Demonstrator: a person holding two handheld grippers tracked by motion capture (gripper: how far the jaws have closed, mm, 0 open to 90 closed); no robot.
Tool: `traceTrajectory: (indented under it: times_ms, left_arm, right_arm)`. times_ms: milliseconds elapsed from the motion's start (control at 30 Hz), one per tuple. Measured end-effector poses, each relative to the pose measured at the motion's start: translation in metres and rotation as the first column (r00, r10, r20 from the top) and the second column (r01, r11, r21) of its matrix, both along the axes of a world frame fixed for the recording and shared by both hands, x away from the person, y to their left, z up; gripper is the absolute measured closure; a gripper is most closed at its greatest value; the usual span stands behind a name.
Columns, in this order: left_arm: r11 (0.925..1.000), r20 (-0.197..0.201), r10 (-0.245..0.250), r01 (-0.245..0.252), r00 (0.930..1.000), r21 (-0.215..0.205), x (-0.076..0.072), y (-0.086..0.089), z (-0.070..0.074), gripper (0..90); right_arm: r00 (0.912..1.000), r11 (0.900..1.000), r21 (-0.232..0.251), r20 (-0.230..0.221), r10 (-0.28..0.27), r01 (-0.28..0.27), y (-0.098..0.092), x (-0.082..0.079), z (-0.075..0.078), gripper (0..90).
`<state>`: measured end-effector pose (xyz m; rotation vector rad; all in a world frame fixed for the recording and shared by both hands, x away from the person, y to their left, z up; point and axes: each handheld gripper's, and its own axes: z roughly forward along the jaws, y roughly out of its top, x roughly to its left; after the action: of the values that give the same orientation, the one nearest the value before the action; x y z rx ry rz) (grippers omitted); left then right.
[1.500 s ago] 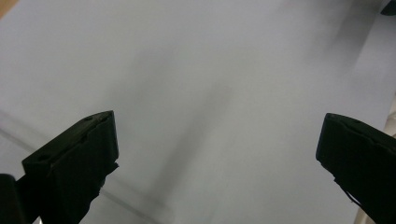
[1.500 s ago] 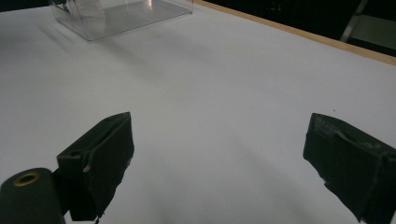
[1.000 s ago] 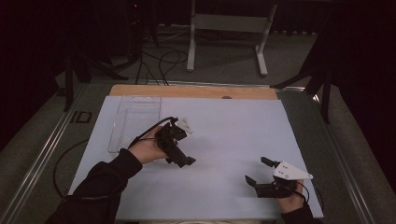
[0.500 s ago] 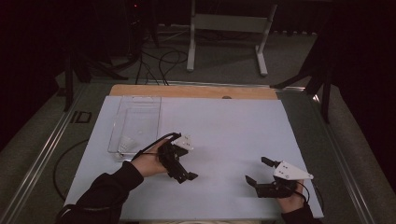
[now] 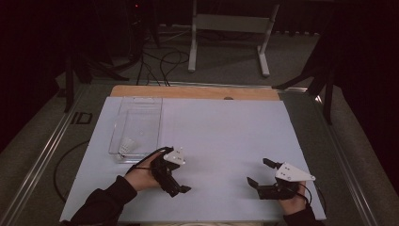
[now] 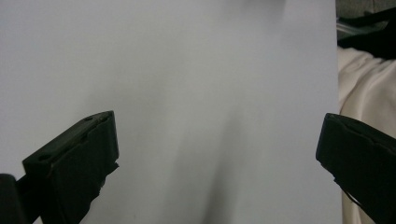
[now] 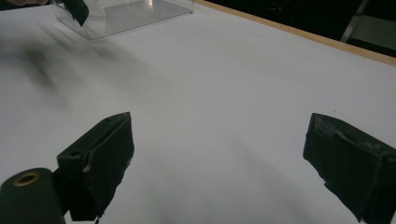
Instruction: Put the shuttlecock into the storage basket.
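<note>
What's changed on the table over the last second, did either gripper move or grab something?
The left gripper drew back from beside the clear plastic tray toward the person's edge of the white table mat, its fingers open and empty. Nothing was picked up or released. The right gripper stayed open in its place, and the small white object stayed in the tray's near corner.

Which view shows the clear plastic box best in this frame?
The high view: the whole clear box lies at the table's far left, with a small white object in its near end. The right gripper view catches one corner of the box at its top edge. The left gripper view faces bare white table.
</note>
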<state>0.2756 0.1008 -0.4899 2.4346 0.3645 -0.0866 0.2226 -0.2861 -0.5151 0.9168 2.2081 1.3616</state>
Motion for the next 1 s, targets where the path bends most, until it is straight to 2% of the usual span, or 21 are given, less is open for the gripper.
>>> traceTrajectory:
  times_ms: [167,533,767,1000]
  left_arm:
    - [0.9999,0.001,0.006,-0.006,1.0,0.009,-0.008,0.012,-0.008,0.0]
    - [0.9971,-0.004,0.073,-0.073,0.9973,0.022,-0.021,0.044,-0.021,0.0]
    - [0.9908,-0.016,0.135,-0.135,0.9907,-0.005,-0.027,0.064,-0.028,0.0]
    - [0.9795,-0.024,0.193,-0.194,0.9809,-0.054,-0.031,0.085,-0.031,0.7]
  right_arm:
    - [1.0,1.0,0.0,-0.001,0.0,0.0,0.0,0.0,0.0,8.7]
    - [1.0,1.0,-0.004,-0.003,0.001,-0.001,0.001,0.0,-0.001,8.7]
    - [1.0,1.0,-0.004,-0.007,0.001,-0.001,0.001,0.001,-0.001,8.7]
    - [0.9999,1.0,-0.009,-0.014,0.004,-0.004,0.002,0.001,-0.002,8.8]
